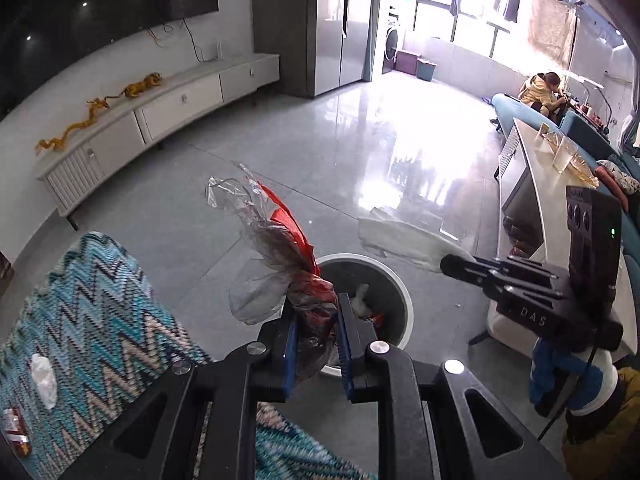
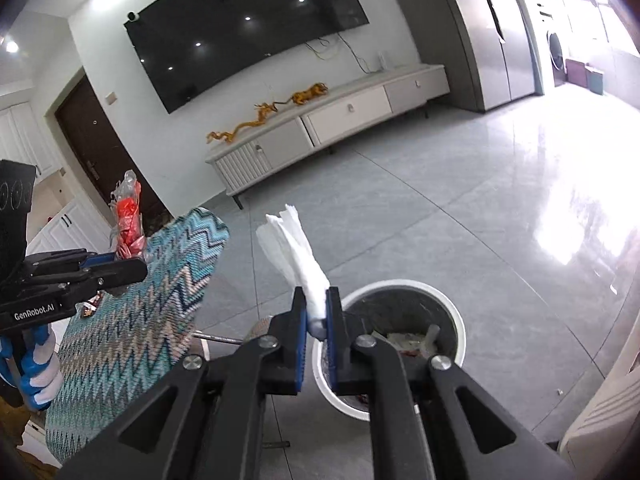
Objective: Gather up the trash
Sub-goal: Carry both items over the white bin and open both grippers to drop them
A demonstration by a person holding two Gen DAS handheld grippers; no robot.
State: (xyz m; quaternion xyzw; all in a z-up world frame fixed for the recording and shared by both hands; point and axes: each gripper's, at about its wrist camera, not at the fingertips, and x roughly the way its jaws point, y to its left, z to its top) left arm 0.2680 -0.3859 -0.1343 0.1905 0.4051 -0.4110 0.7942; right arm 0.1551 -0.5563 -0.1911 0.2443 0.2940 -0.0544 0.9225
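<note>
My left gripper [image 1: 315, 316] is shut on a crumpled clear and red plastic wrapper [image 1: 280, 240], held above the near rim of a round white trash bin [image 1: 404, 300] on the floor. The bin holds some trash. My right gripper [image 2: 317, 312] is shut on a white tissue [image 2: 296, 248], just left of the same bin [image 2: 460, 320]. In the left wrist view the right gripper [image 1: 460, 268] holds the tissue [image 1: 400, 236] beyond the bin. In the right wrist view the left gripper [image 2: 120, 264] holds the wrapper [image 2: 128, 216] at far left.
A zigzag-patterned cloth surface [image 1: 100, 320] lies at lower left, with a white tissue [image 1: 44, 376] and a brown wrapper [image 1: 16, 432] on it. A white TV cabinet [image 2: 340, 120] stands along the far wall. A white table [image 1: 532, 200] with glasses stands at right.
</note>
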